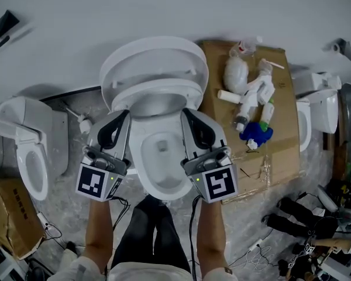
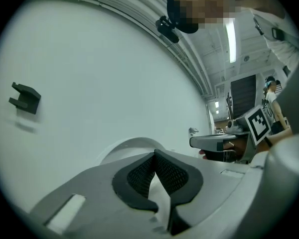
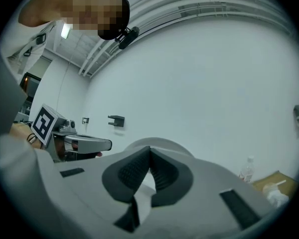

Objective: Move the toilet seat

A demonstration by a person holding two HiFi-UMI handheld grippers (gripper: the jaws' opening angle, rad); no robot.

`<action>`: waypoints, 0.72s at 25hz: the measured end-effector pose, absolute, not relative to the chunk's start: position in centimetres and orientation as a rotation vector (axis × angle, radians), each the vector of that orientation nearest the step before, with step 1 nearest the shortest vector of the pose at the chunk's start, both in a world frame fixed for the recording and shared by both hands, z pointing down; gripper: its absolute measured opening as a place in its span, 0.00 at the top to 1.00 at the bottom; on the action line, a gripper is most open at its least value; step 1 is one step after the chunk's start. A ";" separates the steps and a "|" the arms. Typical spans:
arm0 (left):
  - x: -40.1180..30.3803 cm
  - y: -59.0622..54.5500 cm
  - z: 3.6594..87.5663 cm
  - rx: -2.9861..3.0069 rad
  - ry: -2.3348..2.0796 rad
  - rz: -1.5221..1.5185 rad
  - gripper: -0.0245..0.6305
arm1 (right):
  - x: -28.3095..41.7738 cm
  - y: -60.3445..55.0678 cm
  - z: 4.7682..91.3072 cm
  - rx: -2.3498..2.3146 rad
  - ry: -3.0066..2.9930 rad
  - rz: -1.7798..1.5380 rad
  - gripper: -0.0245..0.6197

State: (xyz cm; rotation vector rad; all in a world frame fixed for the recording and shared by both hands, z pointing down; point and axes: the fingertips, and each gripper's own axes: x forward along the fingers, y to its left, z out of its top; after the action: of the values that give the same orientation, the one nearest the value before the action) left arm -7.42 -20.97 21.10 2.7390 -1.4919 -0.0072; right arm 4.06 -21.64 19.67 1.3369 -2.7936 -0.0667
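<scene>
In the head view a white toilet bowl [image 1: 164, 174] stands in front of me against the wall. Its lid [image 1: 155, 60] is tipped back. The white toilet seat [image 1: 158, 93] hangs tilted over the bowl's back half. My left gripper [image 1: 126, 112] rests its tip at the seat's left side, and my right gripper [image 1: 183, 110] at the seat's right side. Both are shut, with nothing pinched that I can see. In the left gripper view the pads meet at the left gripper's tip [image 2: 154, 154], with the white lid [image 2: 132, 146] behind. The right gripper [image 3: 149, 148] shows the same, with its pads together.
A second toilet [image 1: 32, 151] stands at the left and a third [image 1: 316, 110] at the right. Flat cardboard [image 1: 281, 151] at the right carries white parts and a blue thing [image 1: 257, 132]. Cables [image 1: 304, 227] lie at lower right, a cardboard box [image 1: 11, 215] at lower left. A black bracket [image 2: 25, 98] sits on the wall.
</scene>
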 end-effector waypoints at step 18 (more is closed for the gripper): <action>-3.5 -13.9 20.4 2.794 -1.400 0.046 0.97 | 7.3 -13.6 20.2 1.369 -2.751 -0.028 0.96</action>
State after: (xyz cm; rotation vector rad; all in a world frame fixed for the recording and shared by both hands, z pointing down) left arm -3.51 -13.93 20.35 2.7940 -1.4001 0.0464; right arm 7.35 -13.64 20.18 1.3694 -2.7511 -0.0283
